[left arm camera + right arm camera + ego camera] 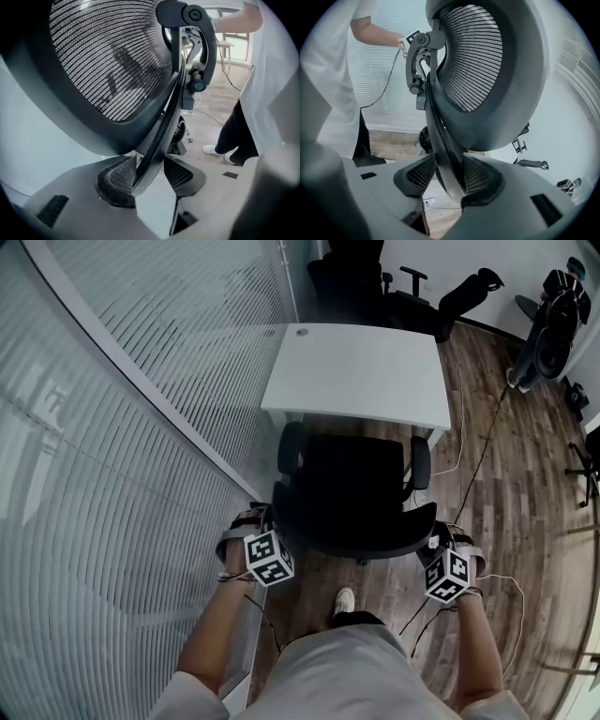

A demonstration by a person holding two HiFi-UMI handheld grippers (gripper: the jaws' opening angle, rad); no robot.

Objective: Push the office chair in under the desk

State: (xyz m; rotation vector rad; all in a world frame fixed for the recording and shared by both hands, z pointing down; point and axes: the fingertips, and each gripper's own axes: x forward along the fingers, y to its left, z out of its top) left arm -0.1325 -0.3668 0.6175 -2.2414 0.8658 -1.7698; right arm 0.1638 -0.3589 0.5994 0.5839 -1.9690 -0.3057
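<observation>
My left tool [150,176] and my right tool [443,178] each grip a side edge of the backrest of the black office chair [352,493], whose seat reaches ahead of them to the near edge of the white surface [361,371].

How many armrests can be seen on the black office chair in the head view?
2. The left black armrest is on the side of the black office chair nearest the striped glass wall; the right black armrest is opposite. Neither is hidden.
</observation>
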